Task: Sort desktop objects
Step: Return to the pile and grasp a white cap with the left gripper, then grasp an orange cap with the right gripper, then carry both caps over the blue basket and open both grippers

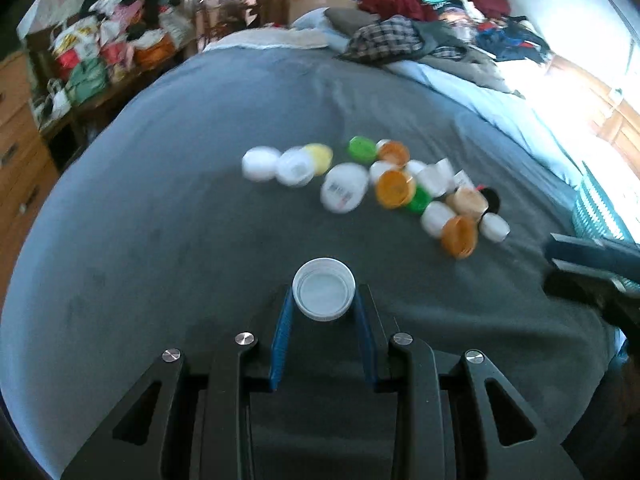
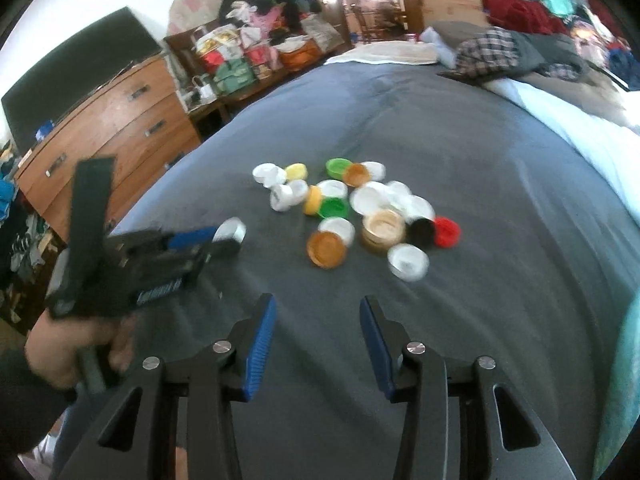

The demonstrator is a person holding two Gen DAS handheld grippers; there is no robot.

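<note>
White cap [image 1: 324, 295] — in left hand-held gripper [image 1: 324, 300].

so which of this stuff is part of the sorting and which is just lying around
Part of the job:
- white lid gripped in the left claw
- pile of caps on the grey blanket
- right claw, open

Just lying about:
- clothes heap
- dresser
- bags
</note>
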